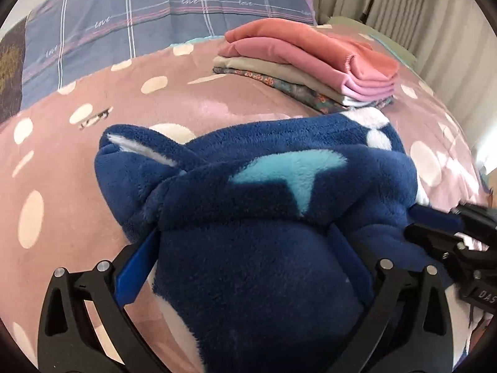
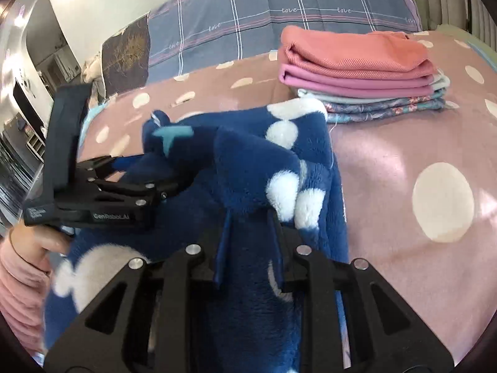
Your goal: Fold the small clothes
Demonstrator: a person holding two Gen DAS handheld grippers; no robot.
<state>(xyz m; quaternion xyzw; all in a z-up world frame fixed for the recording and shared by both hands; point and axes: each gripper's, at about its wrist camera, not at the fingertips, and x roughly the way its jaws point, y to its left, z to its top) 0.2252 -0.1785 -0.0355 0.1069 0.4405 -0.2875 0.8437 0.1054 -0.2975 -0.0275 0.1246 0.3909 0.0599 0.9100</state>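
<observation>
A navy fleece garment (image 1: pixel 248 217) with white dots and a light blue patch lies bunched on a pink bedspread (image 1: pixel 77 161) printed with cream dots, and both grippers grip it; in the left wrist view the left gripper (image 1: pixel 245 248) has its jaws set wide with a thick wad of the fleece filling the whole gap, its blue fingers (image 1: pixel 136 267) pressed against the sides of the wad, so it is clamped on the garment; the fleece rises in a fold ahead of it, with the light blue patch on top; in the right wrist view the right gripper (image 2: pixel 248 233) has its jaws drawn close together on a raised ridge of the same fleece, beside a pair of white dots, its blue fingers (image 2: pixel 225 242) pinching the cloth from both sides; the left gripper shows there too, at the left, biting into the garment from the side, held by a hand (image 2: pixel 40 245) in a pink sleeve (image 2: pixel 18 295); the rest of the garment spreads flat beneath the right gripper, toward the camera; just beyond the garment, nearly touching its far edge, stands a stack of folded clothes (image 2: pixel 360 74), coral on top, then pink, pale grey and floral layers; behind lies a blue-grey plaid quilt (image 2: pixel 264 15) with the word "love" stitched along its lines; curtains (image 1: pixel 403 6) hang at the far right.
</observation>
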